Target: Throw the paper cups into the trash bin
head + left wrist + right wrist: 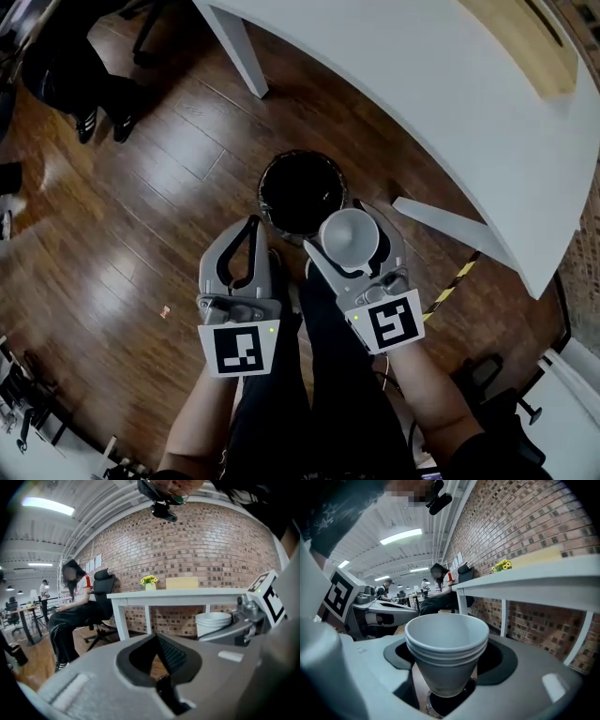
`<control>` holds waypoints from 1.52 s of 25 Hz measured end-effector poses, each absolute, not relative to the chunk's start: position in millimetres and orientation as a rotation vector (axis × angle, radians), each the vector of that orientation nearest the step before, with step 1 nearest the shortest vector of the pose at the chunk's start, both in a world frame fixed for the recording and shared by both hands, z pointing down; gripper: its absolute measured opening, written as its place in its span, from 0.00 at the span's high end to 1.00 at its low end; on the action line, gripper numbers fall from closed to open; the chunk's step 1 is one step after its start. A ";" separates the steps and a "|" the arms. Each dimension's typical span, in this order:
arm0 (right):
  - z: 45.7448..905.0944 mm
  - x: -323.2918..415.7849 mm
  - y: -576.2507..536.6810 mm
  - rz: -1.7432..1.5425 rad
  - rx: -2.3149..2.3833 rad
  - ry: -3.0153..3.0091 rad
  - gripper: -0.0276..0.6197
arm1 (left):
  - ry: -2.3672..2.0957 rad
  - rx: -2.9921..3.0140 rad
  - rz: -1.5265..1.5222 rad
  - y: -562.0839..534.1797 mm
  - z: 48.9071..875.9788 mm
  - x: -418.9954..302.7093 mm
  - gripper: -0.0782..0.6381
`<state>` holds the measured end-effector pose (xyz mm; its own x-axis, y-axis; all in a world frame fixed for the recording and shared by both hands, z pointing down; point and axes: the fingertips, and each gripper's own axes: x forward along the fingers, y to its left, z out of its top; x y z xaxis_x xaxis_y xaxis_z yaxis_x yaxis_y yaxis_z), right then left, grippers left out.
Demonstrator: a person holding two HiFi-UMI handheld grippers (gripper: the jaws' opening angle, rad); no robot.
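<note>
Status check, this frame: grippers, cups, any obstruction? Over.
Left gripper shut, empty. Right gripper shut on stacked paper cups, upright. Trash bin open just ahead, nothing blocking.

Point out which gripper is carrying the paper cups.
The right gripper: nested white paper cups stand upright between its jaws. The left gripper is shut, empty.

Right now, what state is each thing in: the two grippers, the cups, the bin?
Left gripper: shut, nothing between the jaws.
Right gripper: shut on the cups.
Cups: stacked, upright, top one empty, at the bin's near rim in the head view.
Bin: open, no lid, dark inside; contents cannot be told.
</note>
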<state>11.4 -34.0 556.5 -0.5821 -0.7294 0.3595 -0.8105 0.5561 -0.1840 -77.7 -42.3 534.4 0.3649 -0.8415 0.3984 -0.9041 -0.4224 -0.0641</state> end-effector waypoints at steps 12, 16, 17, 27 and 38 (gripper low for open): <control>709.6 -4.4 -53.9 0.577 1.362 -2.404 0.41 | -1.342 2.508 0.654 -54.0 679.3 -73.2 0.88; 743.9 -5.5 -53.9 0.589 1.346 -2.359 0.41 | -1.399 2.386 0.670 -53.7 710.1 -84.8 0.88; 751.3 -4.9 -53.6 0.596 1.345 -2.349 0.41 | -1.410 2.360 0.672 -54.4 717.2 -86.8 0.88; 800.0 -5.9 -43.3 0.723 1.342 -2.230 0.35 | -1.417 2.311 0.734 -64.8 755.5 -99.1 0.88; 795.4 -5.3 -46.7 0.733 1.353 -2.215 0.30 | -1.444 2.296 0.681 -74.9 745.7 -106.0 0.88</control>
<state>-5.3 -46.7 795.4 -0.4236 -0.6670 0.6129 -0.9009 0.3806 -0.2085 -106.0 -74.9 745.7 0.3676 -0.7403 0.5629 -0.9051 -0.4240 0.0335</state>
